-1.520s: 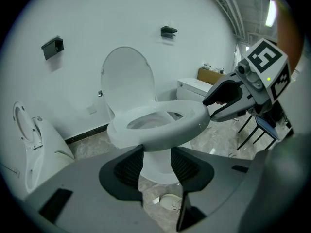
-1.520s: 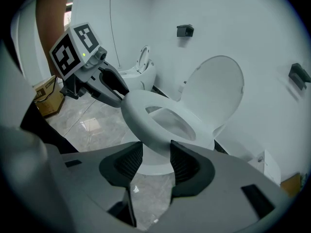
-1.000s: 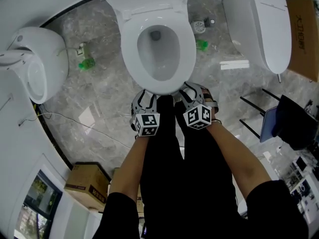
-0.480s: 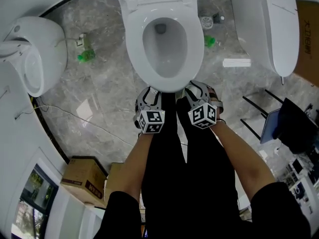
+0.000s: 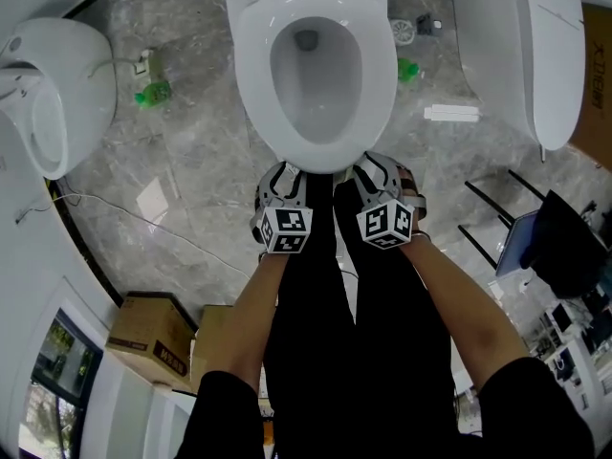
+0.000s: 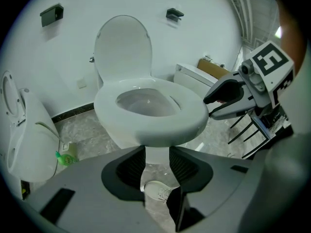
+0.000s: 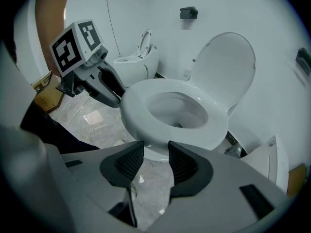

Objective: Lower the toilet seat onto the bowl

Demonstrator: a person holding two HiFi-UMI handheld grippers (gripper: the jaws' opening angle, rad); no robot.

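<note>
At the far left another toilet [image 5: 48, 84] is standing against the wall, with a green bottle [image 5: 151, 94] lying on the marble floor [image 5: 201, 161] just beside it.

The left gripper [image 5: 285, 175] is hovering at the near left of the middle toilet, its tips pointing down and away at the front of the bowl [image 6: 156, 152]. Its jaws are standing apart and have just been closing a little. In the left gripper view [image 6: 156, 166] only the bowl's front and a white shoe [image 6: 158, 191] on the floor are showing through the gap. The pads are not pressing on anything.

The toilet seat [image 5: 379, 75] is lying flat on the bowl, just beyond and above both grippers' tips. Its long axis is running near to far. The rounded front [image 6: 150, 127] is pointing at the person and the hinge end is sitting far, under the lid [image 6: 122, 47], which is standing upright against the wall.

The right gripper [image 5: 371, 168] is hanging just beside the left one, at the near right of the seat's front, and tilting down the same way. Its jaws are also standing apart after closing slightly. In the right gripper view [image 7: 155, 161] the seat's front rim [image 7: 138, 113] is sitting just past the gap. Whether either gripper is touching the rim I cannot tell.

Far right, a third toilet [image 5: 521, 46] is standing well apart.
</note>
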